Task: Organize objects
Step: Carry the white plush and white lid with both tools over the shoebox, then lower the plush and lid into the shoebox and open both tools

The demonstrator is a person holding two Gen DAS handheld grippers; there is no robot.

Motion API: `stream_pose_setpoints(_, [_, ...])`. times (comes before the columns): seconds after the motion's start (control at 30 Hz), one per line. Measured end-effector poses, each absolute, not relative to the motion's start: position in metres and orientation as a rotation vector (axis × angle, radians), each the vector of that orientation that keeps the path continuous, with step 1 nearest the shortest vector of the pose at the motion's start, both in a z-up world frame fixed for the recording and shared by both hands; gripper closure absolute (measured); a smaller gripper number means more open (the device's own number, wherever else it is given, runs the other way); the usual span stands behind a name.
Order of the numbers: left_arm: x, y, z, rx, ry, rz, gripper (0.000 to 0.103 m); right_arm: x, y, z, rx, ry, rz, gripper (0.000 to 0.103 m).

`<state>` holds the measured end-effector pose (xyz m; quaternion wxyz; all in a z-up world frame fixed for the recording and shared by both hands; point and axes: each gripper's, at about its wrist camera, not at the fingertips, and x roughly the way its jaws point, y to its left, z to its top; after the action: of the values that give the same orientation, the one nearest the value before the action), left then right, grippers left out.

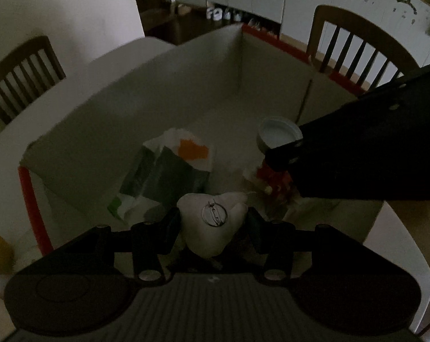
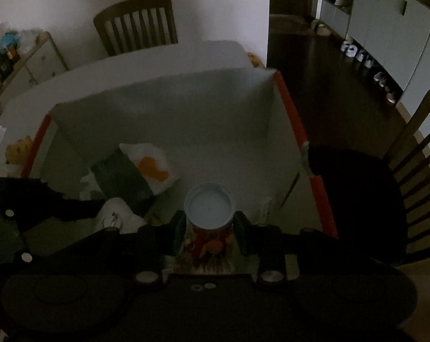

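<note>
Both grippers hold items over the open box.

Nearest, the left gripper [image 1: 213, 222] pinches a white plush badge [image 1: 212, 225] with its pin back up, and the right gripper [image 2: 209, 228] clamps a jar [image 2: 209, 222] upright with its lid skyward, probably so both can be dropped inside. Farther in, a green-and-white packet [image 1: 169, 171] lies flat on the floor of the white box [image 1: 146, 91].
</note>
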<state>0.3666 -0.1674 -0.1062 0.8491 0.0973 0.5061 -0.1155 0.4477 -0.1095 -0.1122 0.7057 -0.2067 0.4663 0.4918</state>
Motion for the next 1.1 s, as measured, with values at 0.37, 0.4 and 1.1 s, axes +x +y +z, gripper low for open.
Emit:
stream_pose_setpoints(0.37, [0.367,-0.166,-0.112,0.214,1.115,-0.258,0.052,0.442,-0.1,-0.127,-0.503,1.074,1.068,0.068])
stream_pose_setpoints(0.4, [0.367,-0.167,-0.111,0.215,1.116,-0.258,0.051,0.443,-0.1,-0.127,-0.502,1.076,1.067,0.068])
stream_pose_setpoints(1.1, [0.344,-0.157,-0.088,0.148,1.026,-0.252,0.043,0.439,-0.128,-0.095,-0.448,1.014,1.101,0.046])
